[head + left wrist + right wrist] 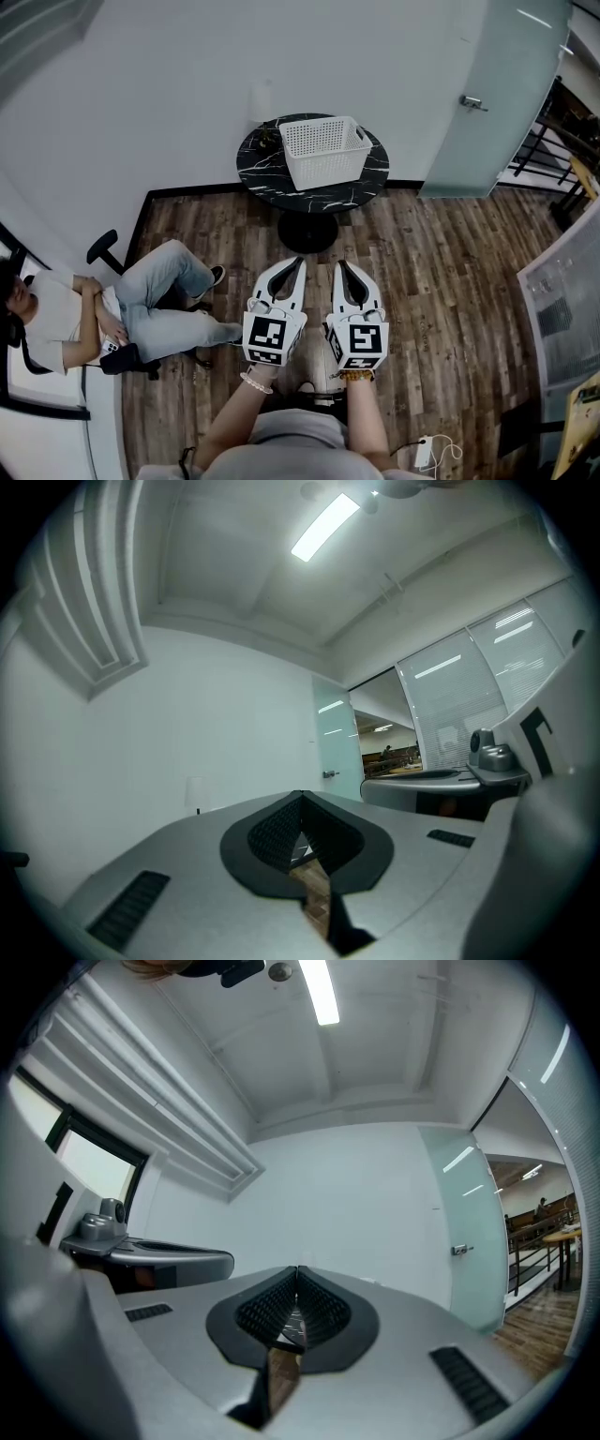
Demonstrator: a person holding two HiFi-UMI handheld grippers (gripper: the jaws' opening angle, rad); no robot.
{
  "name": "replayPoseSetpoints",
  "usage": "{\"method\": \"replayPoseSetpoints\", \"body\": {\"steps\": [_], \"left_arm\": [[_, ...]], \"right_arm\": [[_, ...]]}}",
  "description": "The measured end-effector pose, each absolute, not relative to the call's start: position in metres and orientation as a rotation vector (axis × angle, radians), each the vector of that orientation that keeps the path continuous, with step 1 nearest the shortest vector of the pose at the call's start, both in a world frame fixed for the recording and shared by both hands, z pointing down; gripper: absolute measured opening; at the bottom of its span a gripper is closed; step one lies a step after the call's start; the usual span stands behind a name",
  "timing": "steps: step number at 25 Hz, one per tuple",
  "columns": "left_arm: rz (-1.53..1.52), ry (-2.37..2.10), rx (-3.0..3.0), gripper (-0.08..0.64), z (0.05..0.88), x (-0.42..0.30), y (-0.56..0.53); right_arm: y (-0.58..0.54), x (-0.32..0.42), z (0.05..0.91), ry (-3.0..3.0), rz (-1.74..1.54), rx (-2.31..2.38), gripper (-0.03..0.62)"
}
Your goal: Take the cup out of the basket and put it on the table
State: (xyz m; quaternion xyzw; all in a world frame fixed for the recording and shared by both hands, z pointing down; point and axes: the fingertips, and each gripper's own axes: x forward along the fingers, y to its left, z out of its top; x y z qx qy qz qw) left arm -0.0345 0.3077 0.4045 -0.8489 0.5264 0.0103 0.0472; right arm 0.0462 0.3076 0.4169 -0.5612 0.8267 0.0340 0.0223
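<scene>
- White plastic basket sits on the round black table, well ahead of both tongs, across a stretch of wooden floor.
- Left tongs and right tongs are held side by side, each with its jaws pressed together on nothing.
- No cup shows from here; I'd guess it lies down inside the basket, behind its wall.
- Step in hand, I'd say, is the approach: the next move calls for walking up, spreading one pair of tongs and reaching over the rim from above.
</scene>
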Motion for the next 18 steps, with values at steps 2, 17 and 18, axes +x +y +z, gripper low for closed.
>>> {"method": "replayPoseSetpoints", "body": {"steps": [2,17,18], "left_arm": [[0.023,1.610,-2.590,0.006,0.408,-0.034,0.309],[0.025,1.542,-2.644,0.006,0.411,-0.016,0.285],[0.023,1.538,-2.651,0.006,0.413,-0.016,0.283]], "right_arm": [[0.309,0.048,0.419,2.563,0.099,-1.737,0.009],[0.290,0.066,0.420,2.499,0.109,-1.806,0.009],[0.288,0.066,0.422,2.500,0.100,-1.814,0.009]]}}
